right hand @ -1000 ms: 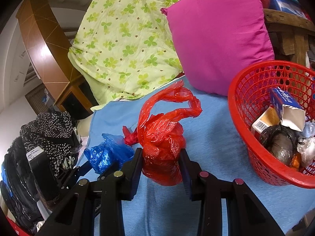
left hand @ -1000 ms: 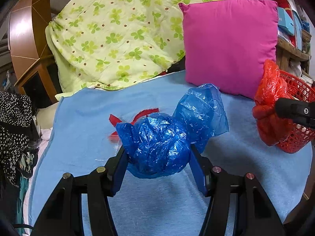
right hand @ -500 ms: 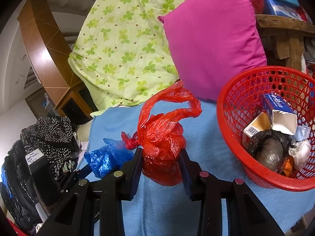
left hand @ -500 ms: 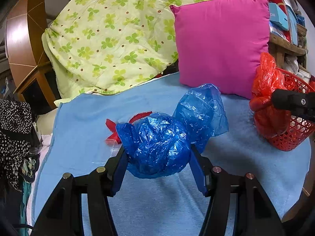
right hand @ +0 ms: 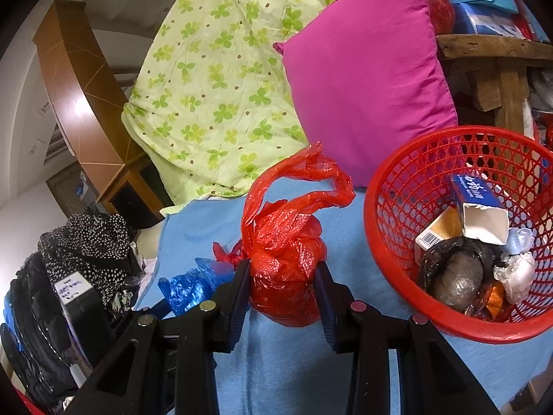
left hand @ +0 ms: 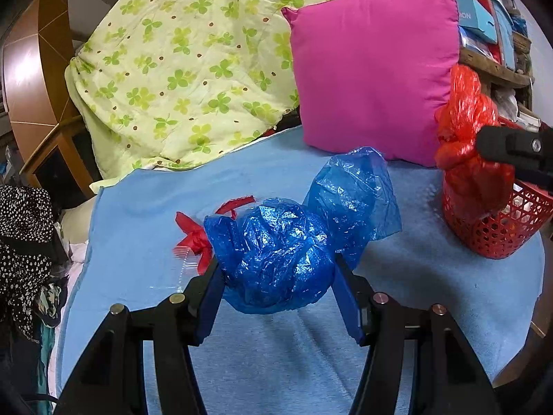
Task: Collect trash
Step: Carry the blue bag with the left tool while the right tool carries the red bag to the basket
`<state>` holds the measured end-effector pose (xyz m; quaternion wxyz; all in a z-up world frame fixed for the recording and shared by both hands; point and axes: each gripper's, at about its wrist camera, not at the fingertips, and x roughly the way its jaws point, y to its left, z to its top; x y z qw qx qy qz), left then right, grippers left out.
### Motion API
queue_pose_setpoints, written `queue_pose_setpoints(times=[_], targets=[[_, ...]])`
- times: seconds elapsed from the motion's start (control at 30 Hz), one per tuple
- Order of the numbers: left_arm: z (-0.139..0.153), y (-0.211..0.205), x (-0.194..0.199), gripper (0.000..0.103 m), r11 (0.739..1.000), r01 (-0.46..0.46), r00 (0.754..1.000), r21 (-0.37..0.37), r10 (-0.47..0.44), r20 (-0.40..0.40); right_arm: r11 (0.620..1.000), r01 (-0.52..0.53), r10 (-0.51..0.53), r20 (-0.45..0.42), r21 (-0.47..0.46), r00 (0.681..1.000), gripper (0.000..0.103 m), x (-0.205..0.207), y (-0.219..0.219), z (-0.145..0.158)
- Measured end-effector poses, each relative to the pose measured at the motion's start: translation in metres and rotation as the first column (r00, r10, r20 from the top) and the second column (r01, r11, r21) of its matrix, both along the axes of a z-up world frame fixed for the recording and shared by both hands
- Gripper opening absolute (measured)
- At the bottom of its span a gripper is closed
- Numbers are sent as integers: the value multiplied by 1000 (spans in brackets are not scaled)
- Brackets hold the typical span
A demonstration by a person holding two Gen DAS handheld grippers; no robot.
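Left wrist view: our left gripper [left hand: 278, 276] squeezes a crumpled blue plastic bag [left hand: 276, 249] above the blue bedsheet [left hand: 138, 214]; light and slippery, best held at its bulk

Right wrist view: our right gripper [right hand: 283, 283] clamps a knotted red bag [right hand: 285, 259] beside the red basket [right hand: 397, 207]

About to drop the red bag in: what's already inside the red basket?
In the red basket: blue-and-white carton, barcoded box, black bag, crumpled white plastic. Anything beneath them is hidden.
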<state>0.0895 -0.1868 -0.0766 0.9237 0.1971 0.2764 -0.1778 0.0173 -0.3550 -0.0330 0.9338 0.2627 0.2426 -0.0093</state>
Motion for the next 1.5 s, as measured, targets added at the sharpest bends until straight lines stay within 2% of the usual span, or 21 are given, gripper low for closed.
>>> queue_pose_setpoints(times=[0.57,1.5], targets=[[-1,-12,-4,62,1000,27,1000,8,-27,2,1000,10,-9,49,-10,999,39,-13,-9,7],[17,-21,-12,62,998,52,998,-40,-51,30,999,51,-50,126,-2,991,39,-40,-19,12]])
